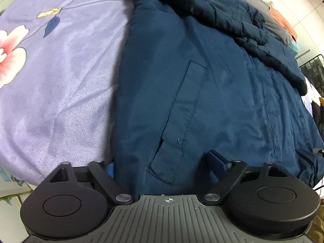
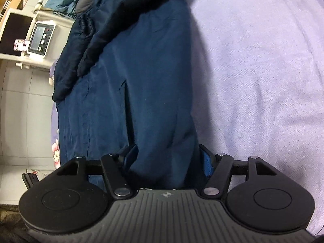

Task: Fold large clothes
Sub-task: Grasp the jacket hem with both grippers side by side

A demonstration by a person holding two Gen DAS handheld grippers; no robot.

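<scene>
A large navy blue padded jacket (image 1: 192, 81) lies spread on a lavender floral bedsheet (image 1: 50, 81). A welt pocket (image 1: 178, 121) runs down its front. My left gripper (image 1: 164, 164) stands wide open at the jacket's near hem, with fabric between its blue-padded fingers (image 1: 217, 162). In the right wrist view the same jacket (image 2: 141, 81) lies on the sheet (image 2: 263, 70). My right gripper (image 2: 168, 158) is open around the near edge of the jacket, blue pads (image 2: 206, 162) on either side of a fold of fabric.
A grey pillow with an orange item (image 1: 283, 22) lies at the far end of the bed. A dark metal rack (image 1: 311, 68) stands on the right. A white bedside stand with a small display device (image 2: 40, 38) stands beside the bed over tiled floor (image 2: 24, 111).
</scene>
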